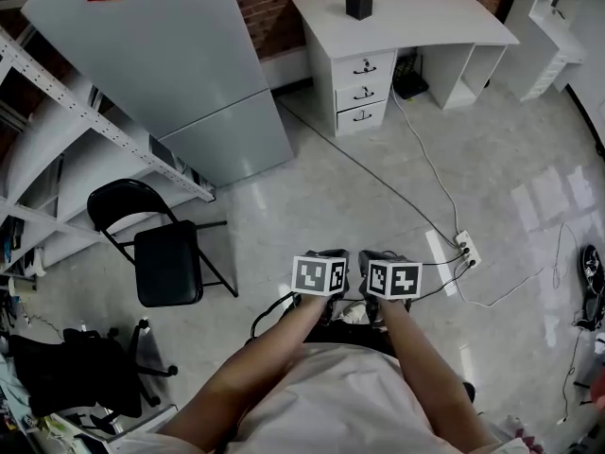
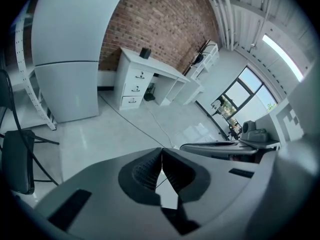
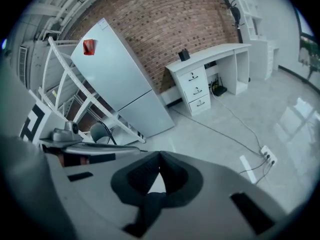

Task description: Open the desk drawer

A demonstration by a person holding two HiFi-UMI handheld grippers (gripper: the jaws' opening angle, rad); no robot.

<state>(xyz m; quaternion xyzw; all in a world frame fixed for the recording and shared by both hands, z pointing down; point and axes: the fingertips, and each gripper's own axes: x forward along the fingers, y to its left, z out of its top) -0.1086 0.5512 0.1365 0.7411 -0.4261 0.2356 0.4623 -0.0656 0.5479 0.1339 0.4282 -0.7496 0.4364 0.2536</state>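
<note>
A white desk [image 1: 406, 17] stands far off against the brick wall. Its stack of three drawers [image 1: 364, 91] with dark handles is closed, and a small black box [image 1: 358, 5] sits on top. Both grippers are held close in front of my body, well short of the desk. My left gripper [image 1: 326, 255] and right gripper [image 1: 383, 256] sit side by side, pointing down toward the floor. In the left gripper view the left gripper [image 2: 161, 152] has its pads meeting with nothing between them, and the drawers [image 2: 134, 88] show far ahead. In the right gripper view the right gripper [image 3: 160, 156] is likewise shut and empty, the drawers [image 3: 196, 90] distant.
A tall pale fridge [image 1: 170, 74] stands left of the desk, beside a slanted metal rack [image 1: 95, 126]. A black folding chair [image 1: 165, 253] is at my left. A cable [image 1: 369, 173] crosses the floor to a power strip [image 1: 465, 249]. White shelving [image 1: 558, 17] stands far right.
</note>
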